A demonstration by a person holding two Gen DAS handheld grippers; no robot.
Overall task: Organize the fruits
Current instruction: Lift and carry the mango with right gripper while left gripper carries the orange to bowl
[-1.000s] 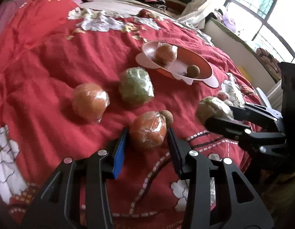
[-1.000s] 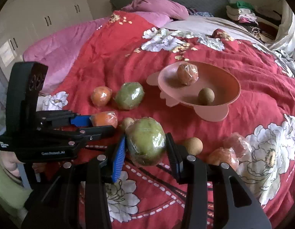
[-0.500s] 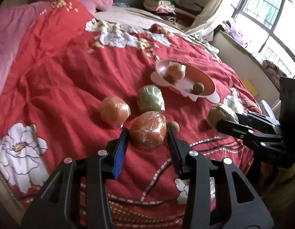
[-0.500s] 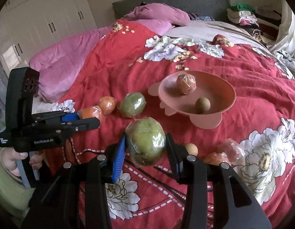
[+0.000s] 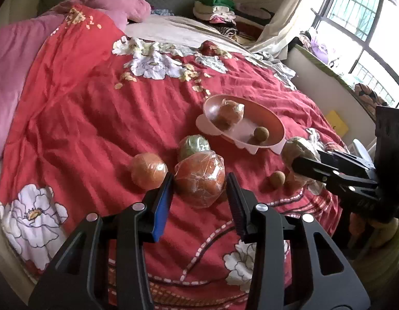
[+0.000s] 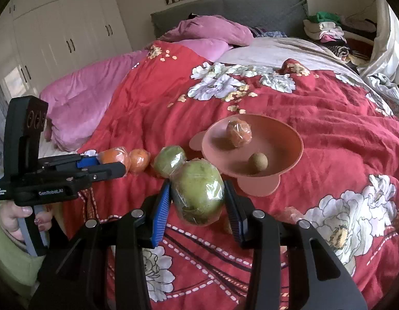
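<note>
Holding a wrapped orange (image 5: 199,179) above the red quilt (image 5: 96,118), the left gripper (image 5: 199,193) has its jaws clamped on the fruit, while the right gripper (image 6: 198,199) is likewise closed on a wrapped green fruit (image 6: 198,191). Beyond both, toward the far right, sits the pink bowl (image 6: 289,155), already carrying one wrapped orange and a small brown fruit; another orange (image 5: 147,170) and green fruit (image 5: 193,146) lie on the quilt near the bowl's left. Both fruits look mid-carry, so the next move probably calls for reaching over the bowl's rim and releasing gently, one gripper at a time.
</note>
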